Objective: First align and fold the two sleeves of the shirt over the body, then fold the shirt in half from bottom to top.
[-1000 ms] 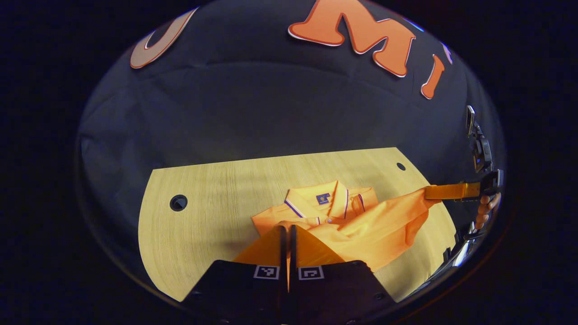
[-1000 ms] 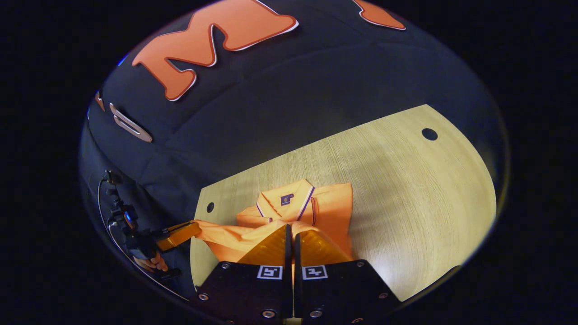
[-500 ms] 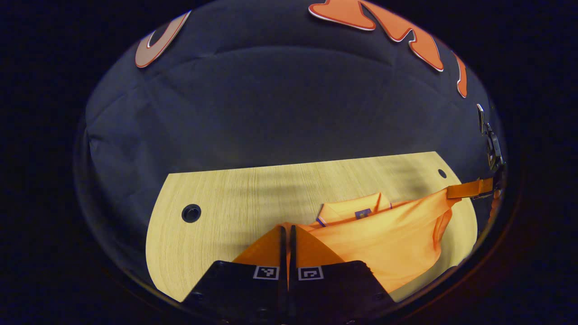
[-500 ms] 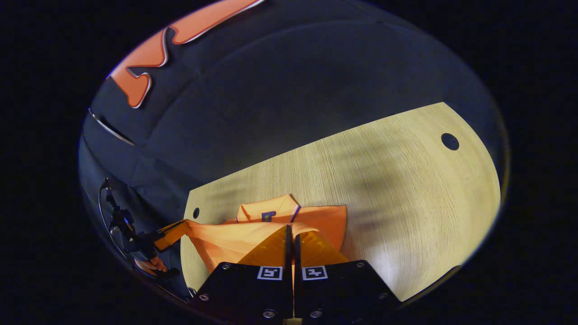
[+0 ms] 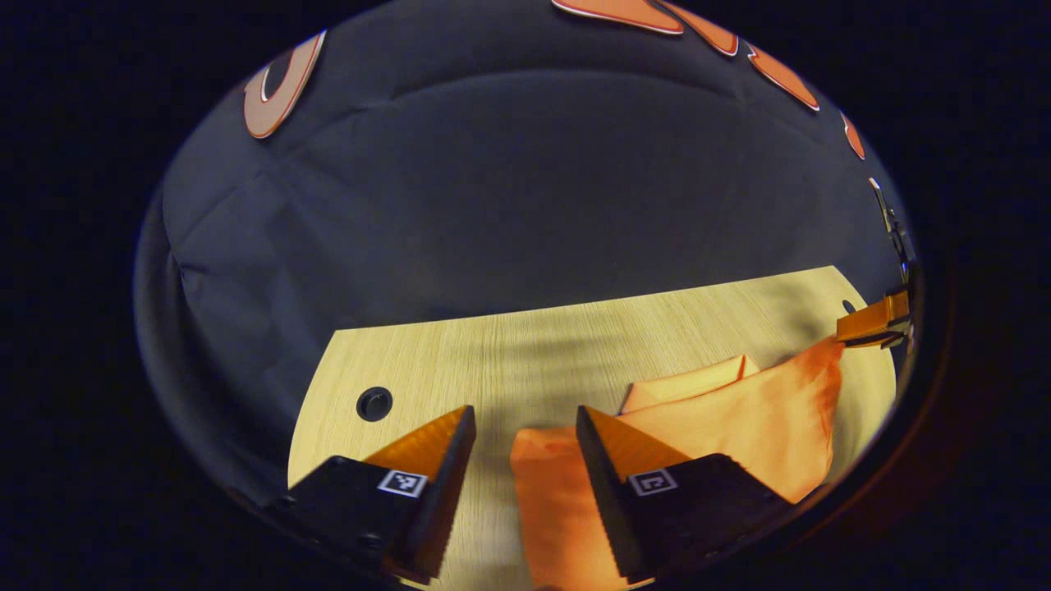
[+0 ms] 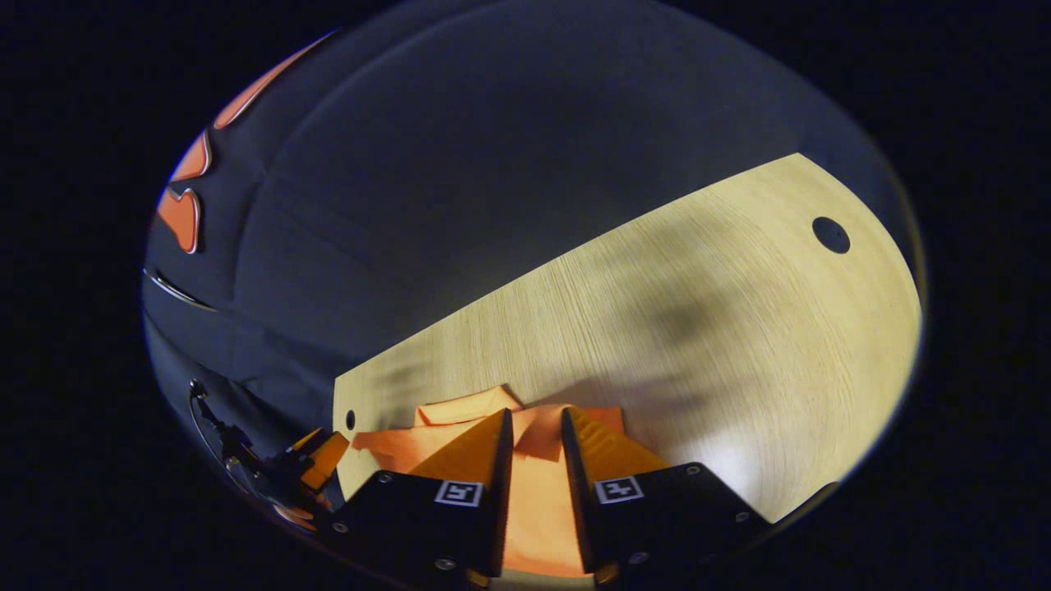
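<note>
The left gripper was seen wide apart and the right gripper narrowly parted, while the folded orange shirt was laid on the wooden table.

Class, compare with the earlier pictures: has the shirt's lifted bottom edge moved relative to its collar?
Yes. The orange polo shirt's lifted bottom edge has travelled up over the collar, toward the wooden table's far edge; both tongs have opened.

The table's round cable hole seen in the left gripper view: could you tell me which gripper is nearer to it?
Left. The left gripper is open just beside the hole; the right gripper hovers across the shirt.
</note>
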Action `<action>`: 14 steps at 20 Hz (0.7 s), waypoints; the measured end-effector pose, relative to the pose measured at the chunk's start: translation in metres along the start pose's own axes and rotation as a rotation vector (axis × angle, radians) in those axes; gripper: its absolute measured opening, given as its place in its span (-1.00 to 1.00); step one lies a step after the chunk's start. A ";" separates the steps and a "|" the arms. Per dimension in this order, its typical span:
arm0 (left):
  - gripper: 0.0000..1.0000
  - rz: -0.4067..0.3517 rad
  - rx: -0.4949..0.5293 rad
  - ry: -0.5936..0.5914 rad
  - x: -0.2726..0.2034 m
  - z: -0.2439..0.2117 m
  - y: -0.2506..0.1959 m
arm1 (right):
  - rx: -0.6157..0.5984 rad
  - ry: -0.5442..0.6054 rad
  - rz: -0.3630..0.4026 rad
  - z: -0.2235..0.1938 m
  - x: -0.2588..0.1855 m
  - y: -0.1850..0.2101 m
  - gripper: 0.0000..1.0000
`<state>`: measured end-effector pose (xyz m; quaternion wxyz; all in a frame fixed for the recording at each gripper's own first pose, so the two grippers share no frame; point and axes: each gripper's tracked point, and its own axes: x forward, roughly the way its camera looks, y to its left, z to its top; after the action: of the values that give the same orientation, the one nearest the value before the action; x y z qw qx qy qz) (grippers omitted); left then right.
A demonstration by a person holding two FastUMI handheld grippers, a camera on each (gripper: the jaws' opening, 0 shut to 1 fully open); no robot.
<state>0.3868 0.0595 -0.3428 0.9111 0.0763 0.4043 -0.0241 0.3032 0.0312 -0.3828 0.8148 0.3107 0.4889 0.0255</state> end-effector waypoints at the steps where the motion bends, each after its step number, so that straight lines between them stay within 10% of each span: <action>1: 0.58 0.000 -0.008 -0.006 -0.007 -0.001 0.002 | -0.027 -0.015 -0.009 0.002 -0.004 -0.002 0.05; 7: 0.83 0.001 -0.116 -0.116 -0.054 0.025 0.009 | -0.263 -0.177 -0.085 0.017 -0.047 0.008 0.90; 14: 0.99 -0.009 -0.169 -0.244 -0.129 0.047 0.011 | -0.427 -0.335 -0.088 0.024 -0.114 0.044 0.97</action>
<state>0.3361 0.0606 -0.2151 0.9565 -0.0061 0.2917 -0.0030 0.2750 0.0156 -0.2621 0.9317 0.1104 0.3437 0.0407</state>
